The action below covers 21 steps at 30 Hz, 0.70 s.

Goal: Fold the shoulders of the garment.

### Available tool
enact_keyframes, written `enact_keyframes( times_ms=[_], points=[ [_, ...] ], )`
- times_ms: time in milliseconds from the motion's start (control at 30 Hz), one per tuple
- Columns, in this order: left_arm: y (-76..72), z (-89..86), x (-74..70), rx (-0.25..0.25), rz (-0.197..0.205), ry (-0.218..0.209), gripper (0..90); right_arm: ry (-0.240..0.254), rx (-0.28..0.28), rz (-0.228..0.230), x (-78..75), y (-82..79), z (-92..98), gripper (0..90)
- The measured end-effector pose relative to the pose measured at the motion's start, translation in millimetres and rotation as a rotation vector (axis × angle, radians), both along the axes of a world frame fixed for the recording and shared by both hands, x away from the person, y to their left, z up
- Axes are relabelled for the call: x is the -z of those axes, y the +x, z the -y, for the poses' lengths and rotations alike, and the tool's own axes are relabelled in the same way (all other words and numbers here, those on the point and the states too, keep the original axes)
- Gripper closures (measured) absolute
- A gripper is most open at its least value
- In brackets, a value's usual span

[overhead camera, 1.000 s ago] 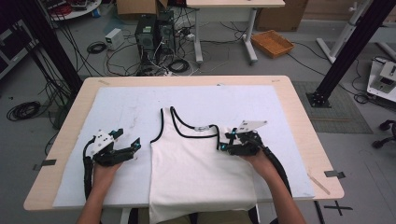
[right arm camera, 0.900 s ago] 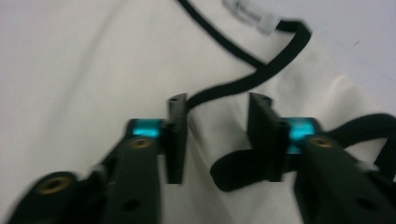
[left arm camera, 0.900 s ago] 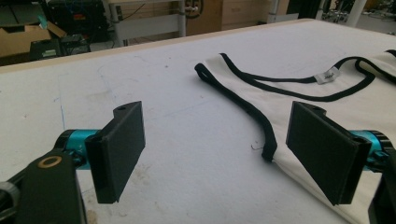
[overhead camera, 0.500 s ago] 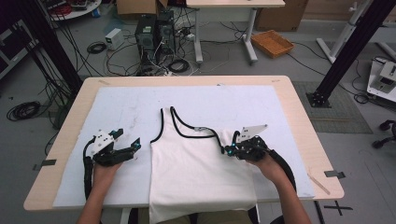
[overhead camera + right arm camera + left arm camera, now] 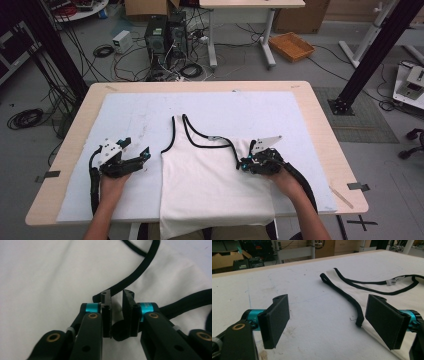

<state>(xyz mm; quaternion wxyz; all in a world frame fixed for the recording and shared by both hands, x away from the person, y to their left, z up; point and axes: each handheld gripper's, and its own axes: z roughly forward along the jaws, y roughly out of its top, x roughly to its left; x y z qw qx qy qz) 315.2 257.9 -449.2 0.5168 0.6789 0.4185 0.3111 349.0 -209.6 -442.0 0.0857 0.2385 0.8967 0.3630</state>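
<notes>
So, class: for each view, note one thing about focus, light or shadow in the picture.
High view: even light, soft and slightly grainy, faint shadow under the right gripper. Left gripper view: the near pads look soft, the tank top sharper. Right gripper view: the white cloth is washed out, with dark shadow between the near-closed jaws.

We see the high view from above the person's side, facing fwd and down over the whole table [image 5: 320,130], far enough back to take in floor, cables and desks behind. The left gripper view sits low, just over the white mat [image 5: 312,315], looking level across it toward the table's far edge. The right gripper view looks steeply down, v. close. All three share the white tank top [image 5: 210,180] w/ its black trim [image 5: 140,267].
</notes>
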Motion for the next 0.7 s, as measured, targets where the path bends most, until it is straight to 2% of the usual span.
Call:
enact_keyframes(
  times_ms=[67,100,167,200,233,267,300,333,367,400,433,467,500,533,567,633,700],
  points=[
    [0.2,0.0,-0.3,-0.003,-0.002,0.002,19.7,-0.005,-0.007,-0.004,-0.7,-0.5,0.3,81.6],
    [0.6,-0.1,-0.9,-0.010,-0.008,0.006,19.6,0.004,-0.023,-0.028,-1.3,-0.2,3.3,81.8],
    [2.0,-0.2,-4.5,-0.024,-0.004,-0.001,19.6,0.013,-0.026,-0.038,-2.0,-0.5,5.0,81.0],
    [3.0,0.1,-7.8,-0.029,-0.004,-0.018,19.5,0.069,-0.023,-0.037,-6.5,-0.2,10.2,66.5],
    [7.7,3.0,-13.8,-0.017,-0.006,-0.050,19.5,0.109,-0.006,-0.020,-10.4,0.5,13.9,58.5],
    [7.7,3.0,-13.8,-0.017,-0.006,-0.050,19.5,0.109,-0.006,-0.020,-10.4,0.5,13.9,58.5],
    [16.7,9.3,-18.3,-0.014,-0.013,-0.030,19.5,0.195,0.063,0.032,-18.3,2.1,23.9,38.9],
    [23.7,11.4,-20.4,-0.005,-0.025,-0.026,19.5,0.225,0.105,0.054,-21.3,2.9,29.5,36.7],
    [23.7,11.4,-20.4,-0.005,-0.025,-0.026,19.5,0.243,0.131,0.064,-23.2,4.0,35.7,35.9],
    [31.7,14.0,-22.6,0.004,-0.044,-0.047,19.5,0.243,0.131,0.064,-23.2,4.0,35.7,35.9],
    [31.7,14.0,-22.6,0.004,-0.044,-0.047,19.5,0.243,0.131,0.064,-23.2,4.0,35.7,35.9],
    [53.2,19.2,-32.6,0.026,-0.086,-0.072,19.5,0.277,0.244,0.084,-23.5,7.0,51.8,24.8],
    [59.0,20.7,-35.5,0.036,-0.088,-0.081,19.5,0.282,0.263,0.089,-23.0,8.3,55.5,23.8],
    [62.8,21.7,-37.5,0.046,-0.095,-0.084,19.5,0.287,0.284,0.084,-22.8,9.1,58.8,22.7],
    [73.4,24.4,-42.8,0.070,-0.119,-0.086,19.5,0.290,0.295,0.079,-22.7,9.8,61.0,21.3],
    [90.0,30.0,-49.0,0.085,-0.170,-0.082,19.5,0.305,0.336,0.040,-21.4,13.7,69.4,20.6],
    [105.0,37.0,-48.8,0.089,-0.215,-0.060,19.5,0.308,0.363,0.030,-19.4,16.3,74.4,20.6]
  ],
)
